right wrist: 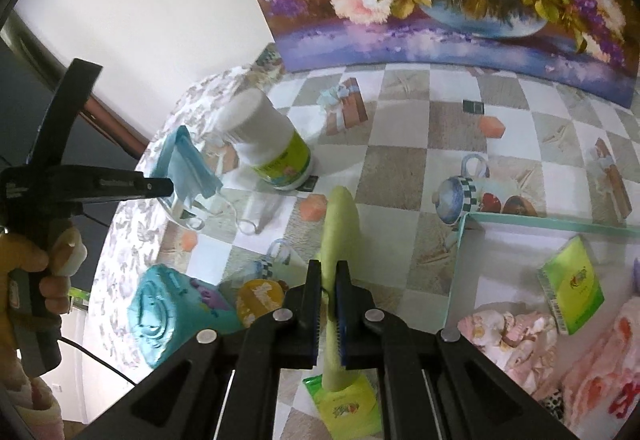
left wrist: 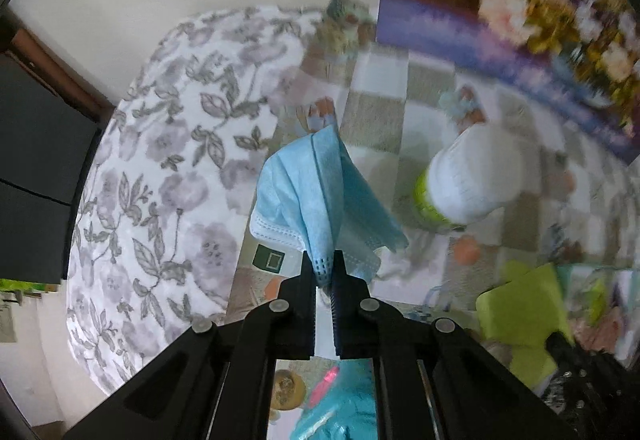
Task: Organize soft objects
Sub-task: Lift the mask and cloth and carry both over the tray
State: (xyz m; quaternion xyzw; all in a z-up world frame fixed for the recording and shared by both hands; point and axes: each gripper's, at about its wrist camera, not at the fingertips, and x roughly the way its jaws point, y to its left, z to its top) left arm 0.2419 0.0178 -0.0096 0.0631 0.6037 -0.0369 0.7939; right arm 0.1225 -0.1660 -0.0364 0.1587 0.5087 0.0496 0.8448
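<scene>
Fingers of left gripper [left wrist: 323,272] pinch a blue mask [left wrist: 320,192] at frame centre; right gripper [right wrist: 328,280] clamps a green cloth [right wrist: 340,232].

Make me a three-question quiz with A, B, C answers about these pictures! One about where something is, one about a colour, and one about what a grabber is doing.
1. Where is the small green packet?
A. Inside the box with the teal rim
B. On top of the white jar
C. On the flowered cloth

2. What colour is the face mask?
A. Pink
B. Light blue
C. Yellow

3. What is the right gripper doing?
A. Standing wide open over the table
B. Shut on nothing
C. Shut on a pale green cloth

Answers:
1. A, the packet lies within the box walls beside pink fabric.
2. B, the mask pinched by the left gripper is light blue.
3. C, the green cloth runs up between the closed fingers.
</scene>
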